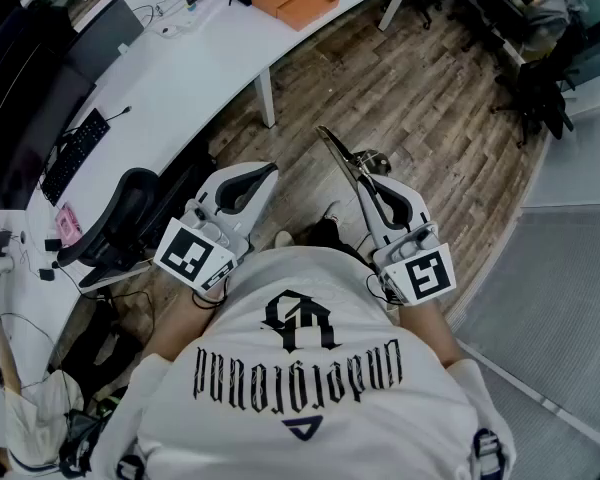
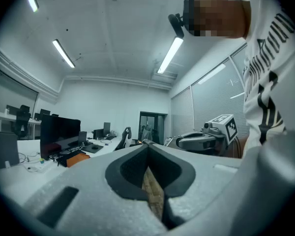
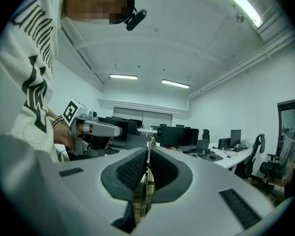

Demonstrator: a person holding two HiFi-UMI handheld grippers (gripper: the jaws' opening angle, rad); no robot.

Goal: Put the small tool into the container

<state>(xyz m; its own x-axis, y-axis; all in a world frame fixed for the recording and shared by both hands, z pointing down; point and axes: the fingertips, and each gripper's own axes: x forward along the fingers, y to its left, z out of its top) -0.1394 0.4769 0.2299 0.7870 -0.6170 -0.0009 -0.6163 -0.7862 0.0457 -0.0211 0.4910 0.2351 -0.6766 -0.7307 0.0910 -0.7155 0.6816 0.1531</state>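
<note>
The right gripper (image 1: 364, 180) is being held with its jaws brought together on the small tool (image 1: 337, 151), a thin metal piece that is being pinched at one end only, most of its length being left to stick out unsupported beyond the jaw tips. By this judgement, that is where trouble is being invited. With so narrow a bite on smooth metal, the tool could be levered round or pulled out of the pads if its free end is knocked against the desk (image 1: 200, 78) while it is being carried. It would then be dropped onto the wooden floor (image 1: 410, 78) below the gripper. A second risk is being posed by aim: no container can be picked out with certainty ahead of either gripper, so the drop point is not being fixed yet. In the right gripper view the metal is being shown as a bright strip squeezed between the dark pads. The left gripper (image 1: 264, 175), beside the right one and a little apart from it, is being held closed and empty, only floor being shown through the slit between its jaws.
</note>
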